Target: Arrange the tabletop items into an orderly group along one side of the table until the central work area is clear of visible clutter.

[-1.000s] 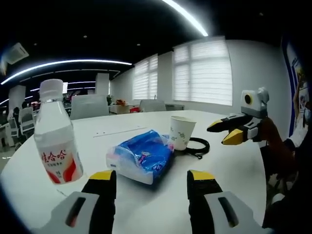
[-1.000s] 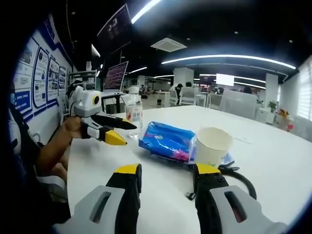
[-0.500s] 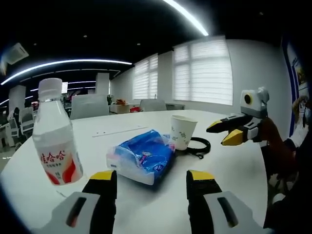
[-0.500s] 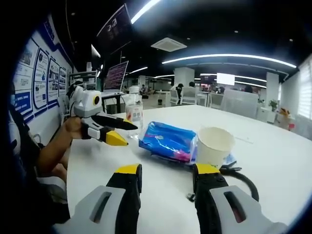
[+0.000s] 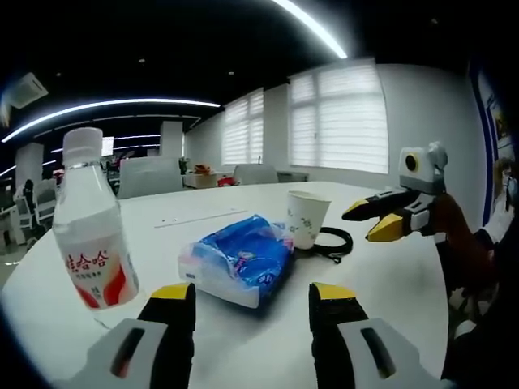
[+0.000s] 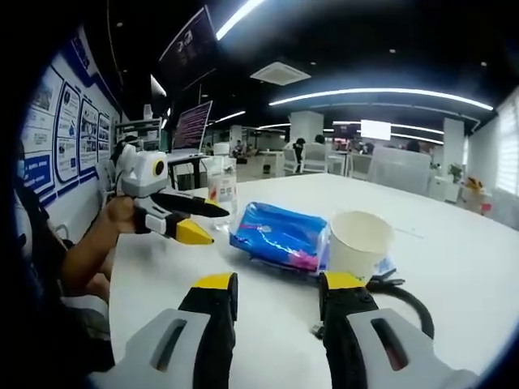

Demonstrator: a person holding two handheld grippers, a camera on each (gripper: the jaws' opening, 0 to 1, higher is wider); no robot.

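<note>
On the white table (image 5: pixel 243 344) lie a blue tissue pack (image 5: pixel 237 261), a paper cup (image 5: pixel 306 219) and a black cable (image 5: pixel 334 242) behind it. A clear water bottle with a red label (image 5: pixel 89 227) stands at the left. My left gripper (image 5: pixel 250 295) hangs open just short of the tissue pack. My right gripper (image 6: pixel 272 286) is open over the table, near the paper cup (image 6: pixel 360 244) and tissue pack (image 6: pixel 280 234). In the left gripper view the right gripper (image 5: pixel 377 219) shows at the right, open. In the right gripper view the left gripper (image 6: pixel 195 217) shows at the left, in front of the bottle (image 6: pixel 221 184).
A person's hand (image 6: pixel 122 212) and forearm hold the left gripper. The black cable (image 6: pixel 409 302) curls beside the cup. Office chairs (image 5: pixel 148 175) stand past the table's far edge. Windows with blinds (image 5: pixel 338 117) line the far wall. Bare white tabletop (image 6: pixel 154 267) lies between the grippers.
Both views have shifted very slightly. The objects on the table have not moved, and both grippers stay open.
</note>
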